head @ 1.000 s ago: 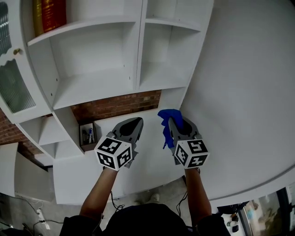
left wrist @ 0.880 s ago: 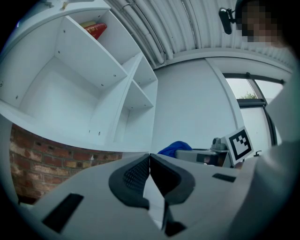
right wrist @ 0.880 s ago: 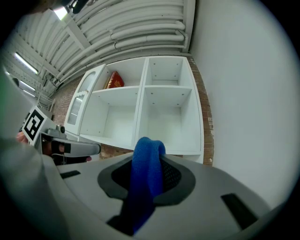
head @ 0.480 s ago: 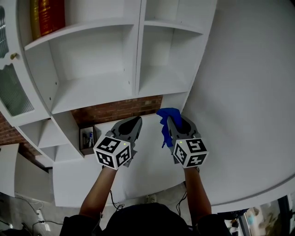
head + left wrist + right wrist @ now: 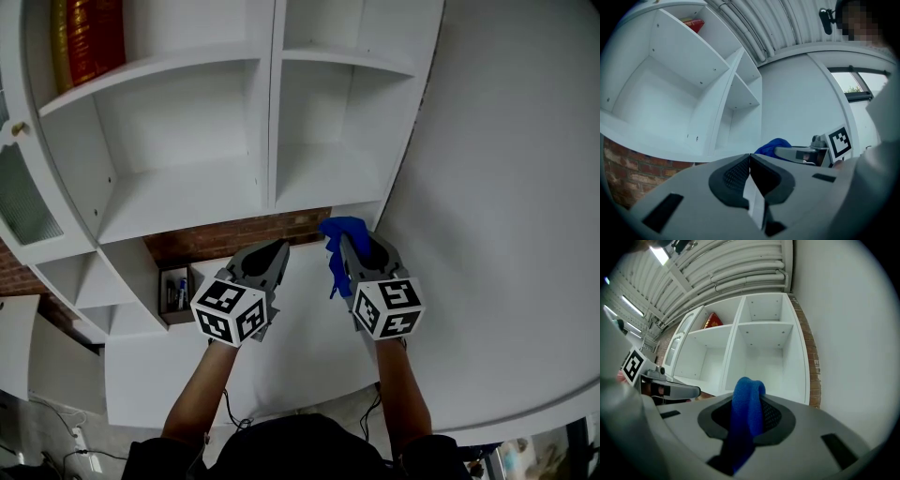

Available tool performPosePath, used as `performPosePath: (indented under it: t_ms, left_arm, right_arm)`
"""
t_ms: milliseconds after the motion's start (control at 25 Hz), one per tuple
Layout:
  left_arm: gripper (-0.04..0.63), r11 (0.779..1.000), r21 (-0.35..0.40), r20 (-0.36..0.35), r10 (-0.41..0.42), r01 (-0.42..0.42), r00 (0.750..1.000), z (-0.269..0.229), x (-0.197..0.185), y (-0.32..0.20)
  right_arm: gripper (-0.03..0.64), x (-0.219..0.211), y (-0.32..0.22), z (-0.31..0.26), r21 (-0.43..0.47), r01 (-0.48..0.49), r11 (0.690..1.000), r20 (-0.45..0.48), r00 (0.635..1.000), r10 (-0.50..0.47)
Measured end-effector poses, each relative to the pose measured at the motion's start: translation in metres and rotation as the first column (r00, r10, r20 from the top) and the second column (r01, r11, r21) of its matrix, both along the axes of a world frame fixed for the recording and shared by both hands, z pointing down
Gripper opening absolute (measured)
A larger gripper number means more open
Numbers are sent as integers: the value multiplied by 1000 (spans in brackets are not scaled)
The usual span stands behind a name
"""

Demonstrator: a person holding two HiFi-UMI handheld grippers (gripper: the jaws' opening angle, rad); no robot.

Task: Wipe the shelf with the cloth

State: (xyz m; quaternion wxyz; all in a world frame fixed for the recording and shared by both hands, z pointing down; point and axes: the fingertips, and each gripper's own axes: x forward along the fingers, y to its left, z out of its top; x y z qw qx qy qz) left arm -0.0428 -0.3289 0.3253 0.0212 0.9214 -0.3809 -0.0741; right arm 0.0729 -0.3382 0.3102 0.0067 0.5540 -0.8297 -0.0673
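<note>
A white shelf unit [image 5: 272, 103] with open compartments fills the upper head view. A blue cloth [image 5: 339, 246] is pinched in my right gripper [image 5: 349, 236], which is shut on it just below the shelf's lower right compartment [image 5: 323, 173]. In the right gripper view the cloth [image 5: 746, 413] sticks up between the jaws, with the shelf [image 5: 759, 348] ahead. My left gripper [image 5: 277, 249] is shut with nothing in it, level with the right one and to its left. In the left gripper view its jaws meet [image 5: 749, 157], and the cloth [image 5: 772, 146] shows to the right.
Red and gold books [image 5: 86, 39] stand in the top left compartment. A glass cabinet door [image 5: 21, 192] hangs at the far left. A brick wall strip [image 5: 234, 230] runs under the shelves, with a small cubby [image 5: 176, 293] holding pens. A white wall [image 5: 506, 187] rises at the right.
The shelf has shifted slightly down and left in the head view as the head moved. Both grippers stay where they were, the cloth still held.
</note>
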Motion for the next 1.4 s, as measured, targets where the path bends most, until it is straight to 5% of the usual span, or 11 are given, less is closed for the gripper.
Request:
performPosePath:
  t_ms: [1400]
  left_arm:
    - [17, 998, 2, -9, -58, 58, 998, 0, 55, -82]
  right_arm:
    - [98, 72, -125, -24, 51, -38, 998, -113, 993, 43]
